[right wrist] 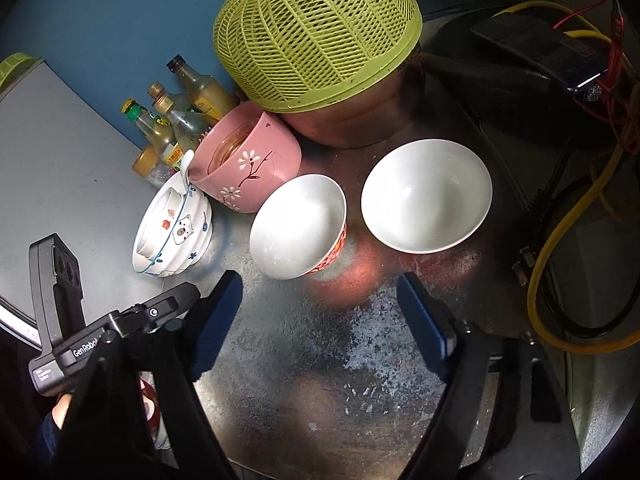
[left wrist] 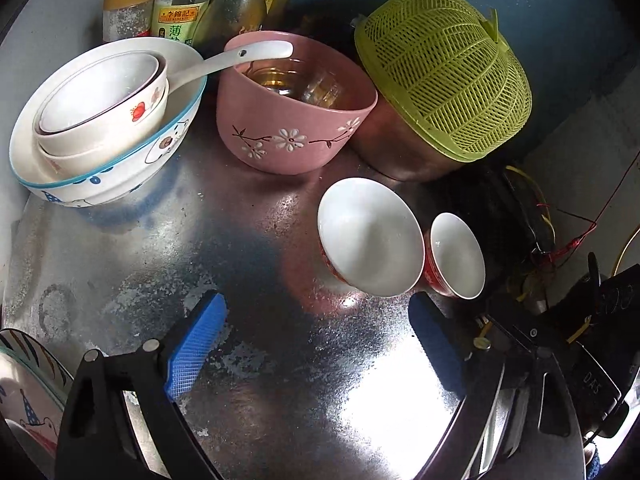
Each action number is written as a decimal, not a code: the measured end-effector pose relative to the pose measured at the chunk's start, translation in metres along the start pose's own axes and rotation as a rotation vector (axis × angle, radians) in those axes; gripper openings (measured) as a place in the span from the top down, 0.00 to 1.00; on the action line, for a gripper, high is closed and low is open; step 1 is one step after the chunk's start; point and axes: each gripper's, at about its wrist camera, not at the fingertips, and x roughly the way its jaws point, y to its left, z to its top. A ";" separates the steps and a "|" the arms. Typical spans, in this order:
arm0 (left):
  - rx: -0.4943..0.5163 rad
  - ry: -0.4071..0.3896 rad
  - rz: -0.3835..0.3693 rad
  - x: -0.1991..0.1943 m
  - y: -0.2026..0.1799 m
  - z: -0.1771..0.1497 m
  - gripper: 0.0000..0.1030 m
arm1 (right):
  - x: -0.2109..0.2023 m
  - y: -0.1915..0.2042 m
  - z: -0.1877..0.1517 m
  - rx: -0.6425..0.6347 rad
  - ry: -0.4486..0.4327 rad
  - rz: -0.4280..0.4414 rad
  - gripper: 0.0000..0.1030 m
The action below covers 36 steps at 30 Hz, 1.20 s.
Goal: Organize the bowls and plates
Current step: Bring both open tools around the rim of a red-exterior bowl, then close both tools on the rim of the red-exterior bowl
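Left gripper [left wrist: 316, 344]: jaws are being held spread over the bare metal counter [left wrist: 260, 280], nothing between the blue pads [left wrist: 196, 348].
Right gripper [right wrist: 320, 324]: jaws are being held apart, nothing pinched; the counter is seen between them.
Red bowls: two are being shown upright just beyond the fingertips, side by side, one [right wrist: 298, 226] left, the other [right wrist: 426, 196] right.
Stack [left wrist: 108, 120]: small bowls and a spoon [left wrist: 224, 62] are being carried in a bear-print bowl, far left.
Pink bowl [left wrist: 296, 120]: glassware is being held inside, beside the stack.
Green basket [left wrist: 444, 72]: is being kept upside down on a metal pot [right wrist: 352, 124].
Bottles [left wrist: 200, 0]: are being kept by the blue wall.
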 end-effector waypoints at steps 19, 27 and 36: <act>-0.112 0.046 -0.029 0.067 0.014 0.034 0.62 | 0.093 0.012 0.066 -0.169 0.120 -0.068 0.66; -0.136 0.088 -0.040 0.089 0.012 0.040 0.64 | 0.108 0.008 0.056 -0.163 0.157 -0.103 0.68; -0.116 0.116 -0.047 0.106 0.005 0.044 0.88 | 0.101 0.009 0.043 -0.121 0.170 -0.102 0.68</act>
